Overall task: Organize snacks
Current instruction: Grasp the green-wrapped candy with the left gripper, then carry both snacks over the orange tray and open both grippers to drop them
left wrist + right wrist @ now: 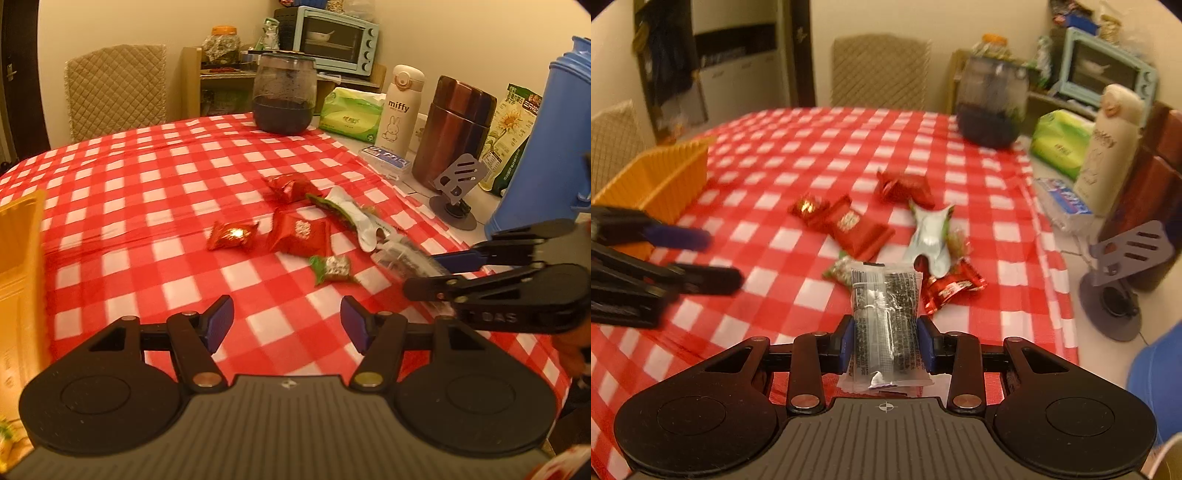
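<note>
While its blue pads [922, 347] pinch a clear sachet [885, 325] of dark bits, the right gripper [885, 345] sits low over the checked cloth [820, 147]. Just beyond lie red candies [860, 229], a green one [839, 272] and a white wrapper [929, 236]. The left gripper [286, 323] hangs spread and empty, a yellow basket [657, 177] beside it.

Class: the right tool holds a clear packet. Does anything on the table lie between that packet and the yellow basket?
Yes. The left tool sits between the clear packet in the right tool and the yellow basket; no snack lies on the cloth there.
</note>
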